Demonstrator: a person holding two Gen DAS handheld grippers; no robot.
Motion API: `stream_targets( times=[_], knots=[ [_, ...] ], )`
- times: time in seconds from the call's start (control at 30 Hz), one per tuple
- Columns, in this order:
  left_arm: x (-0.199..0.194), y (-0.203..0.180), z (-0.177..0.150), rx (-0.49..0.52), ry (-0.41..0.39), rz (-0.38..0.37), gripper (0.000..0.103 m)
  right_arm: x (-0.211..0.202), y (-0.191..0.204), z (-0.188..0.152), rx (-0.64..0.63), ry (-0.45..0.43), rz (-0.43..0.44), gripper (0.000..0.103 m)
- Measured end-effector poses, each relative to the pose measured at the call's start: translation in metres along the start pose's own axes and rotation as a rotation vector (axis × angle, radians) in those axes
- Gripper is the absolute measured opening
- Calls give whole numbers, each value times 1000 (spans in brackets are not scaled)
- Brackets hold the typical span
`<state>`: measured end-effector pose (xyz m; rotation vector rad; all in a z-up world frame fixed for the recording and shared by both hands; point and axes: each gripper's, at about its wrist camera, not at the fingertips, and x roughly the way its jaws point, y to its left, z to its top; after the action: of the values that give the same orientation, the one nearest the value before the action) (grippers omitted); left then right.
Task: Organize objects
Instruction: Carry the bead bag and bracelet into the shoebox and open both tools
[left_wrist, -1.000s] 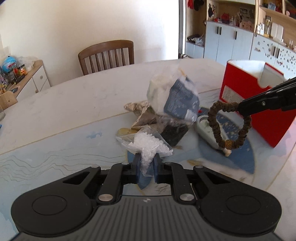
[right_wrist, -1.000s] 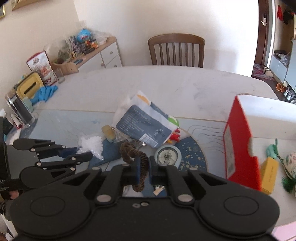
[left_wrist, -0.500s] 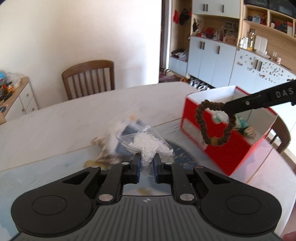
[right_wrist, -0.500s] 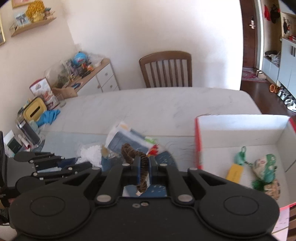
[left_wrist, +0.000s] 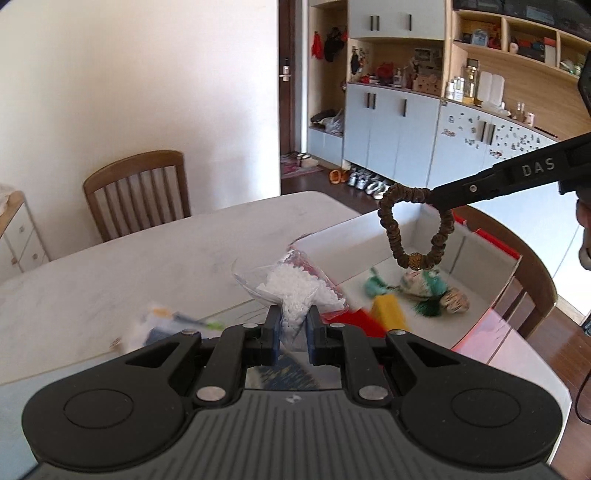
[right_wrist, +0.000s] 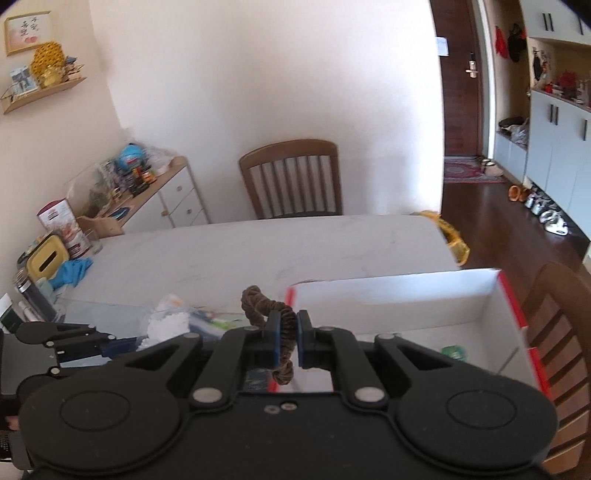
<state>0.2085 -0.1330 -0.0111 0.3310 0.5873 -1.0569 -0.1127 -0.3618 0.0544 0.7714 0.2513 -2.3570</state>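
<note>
My left gripper (left_wrist: 291, 326) is shut on a clear bag of white pellets (left_wrist: 295, 286), held in the air near the left wall of a red box (left_wrist: 480, 258) with a white inside. My right gripper (right_wrist: 287, 341) is shut on a brown beaded bracelet (right_wrist: 275, 314); in the left wrist view the bracelet (left_wrist: 413, 229) hangs as a loop above the open box. The box (right_wrist: 406, 295) holds a yellow block (left_wrist: 388, 312), a teal item and tasselled trinkets (left_wrist: 436, 295).
Loose packets (left_wrist: 166, 325) lie blurred on the white marble table (left_wrist: 129, 266). A wooden chair (right_wrist: 291, 177) stands at the far side, another (left_wrist: 517, 288) beside the box. A cluttered sideboard (right_wrist: 140, 192) lines the left wall, cabinets (left_wrist: 406, 125) the right.
Both grippers have risen and swung right, carrying the pellet bag and the bracelet from over the pile of packets to the red box. Their grips have not changed.
</note>
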Motion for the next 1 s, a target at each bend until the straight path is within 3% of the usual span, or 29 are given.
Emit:
stream_targets(
  times=[0.33,0.53,1.0],
  knots=[
    [37,-67,25,75,18,-46,14,-5,-60,-2,22,12,-41,7],
    [72,-89,36,69,76,-53,14,2,-87,-16,37,68,-32,7],
    [147,-107,48,50,225,43,14,32,-100,-43,-3,224,40,7]
  ],
)
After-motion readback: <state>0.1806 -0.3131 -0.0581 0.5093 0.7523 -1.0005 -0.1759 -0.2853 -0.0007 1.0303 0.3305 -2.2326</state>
